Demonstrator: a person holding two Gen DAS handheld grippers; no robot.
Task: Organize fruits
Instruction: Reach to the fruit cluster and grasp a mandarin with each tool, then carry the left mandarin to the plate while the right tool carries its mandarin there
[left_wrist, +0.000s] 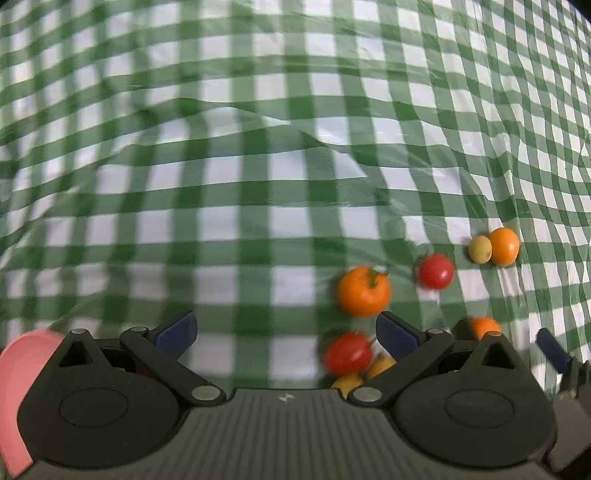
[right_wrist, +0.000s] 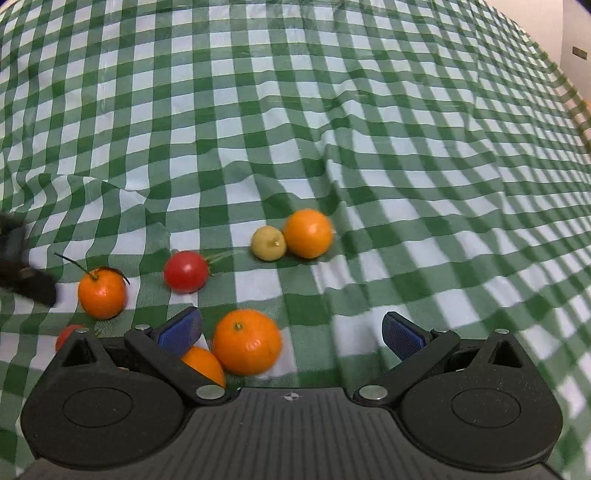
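Loose fruits lie on a green checked tablecloth (left_wrist: 258, 221). In the left wrist view, an orange with a stem (left_wrist: 364, 291), a red tomato (left_wrist: 436, 271), a yellowish fruit (left_wrist: 479, 249) touching a small orange (left_wrist: 504, 246), and another red tomato (left_wrist: 348, 353) lie to the right. My left gripper (left_wrist: 286, 334) is open and empty. In the right wrist view, a big orange (right_wrist: 246, 342) sits just ahead between the fingers, beside another orange (right_wrist: 204, 363). My right gripper (right_wrist: 291, 332) is open and empty.
A pink container (left_wrist: 20, 391) shows at the left wrist view's lower left. The other gripper's blue finger (left_wrist: 552, 349) shows at the right. In the right wrist view a stemmed orange (right_wrist: 102, 293), red tomato (right_wrist: 185, 271), yellowish fruit (right_wrist: 269, 243) and orange (right_wrist: 308, 233) lie further out.
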